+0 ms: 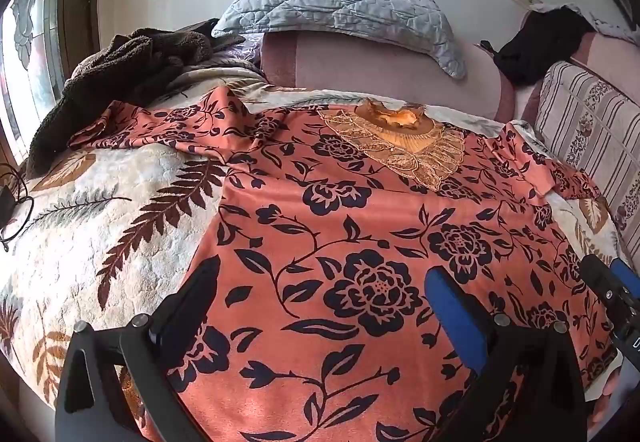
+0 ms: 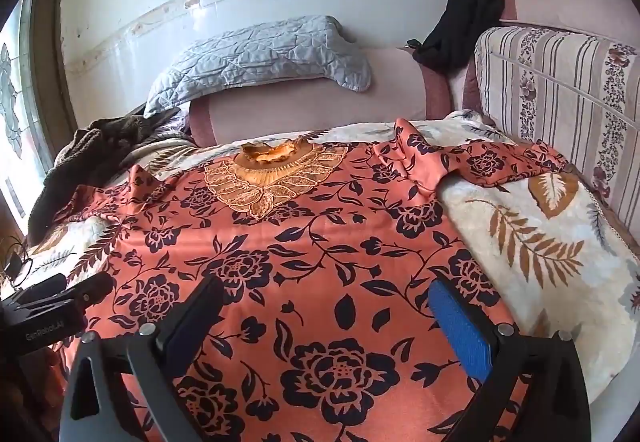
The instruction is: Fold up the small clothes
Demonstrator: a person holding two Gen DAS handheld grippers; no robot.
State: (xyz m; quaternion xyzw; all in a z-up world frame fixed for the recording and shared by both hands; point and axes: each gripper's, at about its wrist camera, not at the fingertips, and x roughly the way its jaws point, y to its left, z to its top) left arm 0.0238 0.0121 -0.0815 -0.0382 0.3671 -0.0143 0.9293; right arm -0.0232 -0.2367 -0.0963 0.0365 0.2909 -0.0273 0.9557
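Observation:
An orange top with black flowers [image 1: 360, 242] lies spread flat, front up, on a cream leaf-print blanket [image 1: 100, 209]. Its gold embroidered collar [image 1: 396, 137] points away from me and both sleeves are stretched out sideways. My left gripper [image 1: 324, 282] hovers open over the lower left part of the top, with only flat cloth between its fingers. At the right edge of that view my right gripper [image 1: 604, 278] shows. In the right wrist view the right gripper [image 2: 328, 306] stands open above the top [image 2: 320, 242], nearer its lower right side. The left gripper [image 2: 68, 298] sits beside it at the left.
A grey quilted pillow [image 1: 340, 9] rests on a pink bolster [image 1: 380, 65] behind the top. Brown fleece clothing [image 1: 132, 61] is heaped at the back left. A striped cushion [image 2: 560, 93] and a black garment [image 2: 460, 21] line the right side. A thin cable [image 1: 16, 201] lies at the left edge.

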